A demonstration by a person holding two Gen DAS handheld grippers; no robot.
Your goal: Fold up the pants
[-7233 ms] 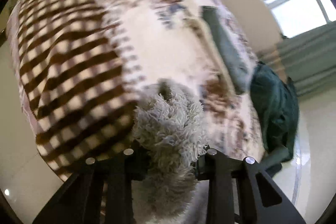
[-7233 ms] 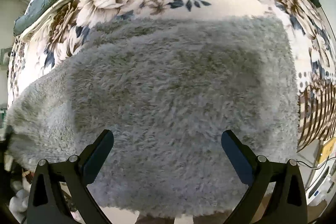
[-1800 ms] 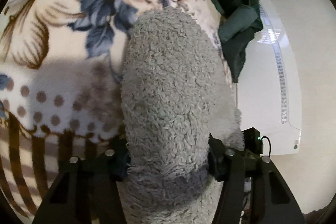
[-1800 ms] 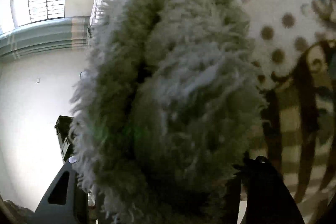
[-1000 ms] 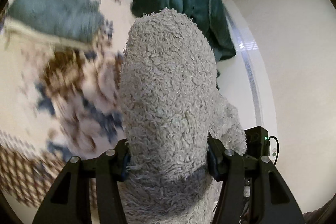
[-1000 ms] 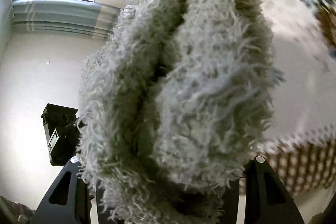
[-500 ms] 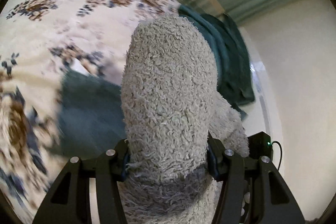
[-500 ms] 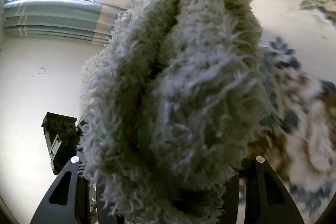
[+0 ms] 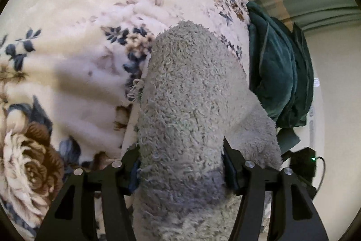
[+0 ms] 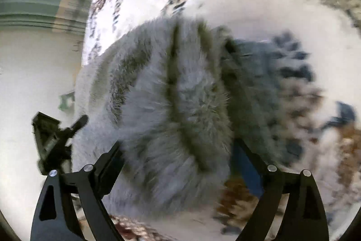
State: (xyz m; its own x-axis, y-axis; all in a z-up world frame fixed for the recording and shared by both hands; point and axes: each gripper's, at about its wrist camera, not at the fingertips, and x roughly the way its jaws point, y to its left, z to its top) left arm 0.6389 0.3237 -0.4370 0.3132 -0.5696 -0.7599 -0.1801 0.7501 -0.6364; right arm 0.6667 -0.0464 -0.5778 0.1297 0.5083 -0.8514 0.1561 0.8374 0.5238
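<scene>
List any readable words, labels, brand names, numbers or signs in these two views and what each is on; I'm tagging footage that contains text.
None: no readable text in either view.
The fluffy grey pants, the floral blanket and the dark green fabric show only texture or pattern.
The black device with a green light shows no legible marking.
The right wrist view is blurred.

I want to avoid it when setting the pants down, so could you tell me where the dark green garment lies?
In the left wrist view, the dark green garment is bunched on the right, at the floral blanket's edge, just beyond the grey fleece pants.
</scene>
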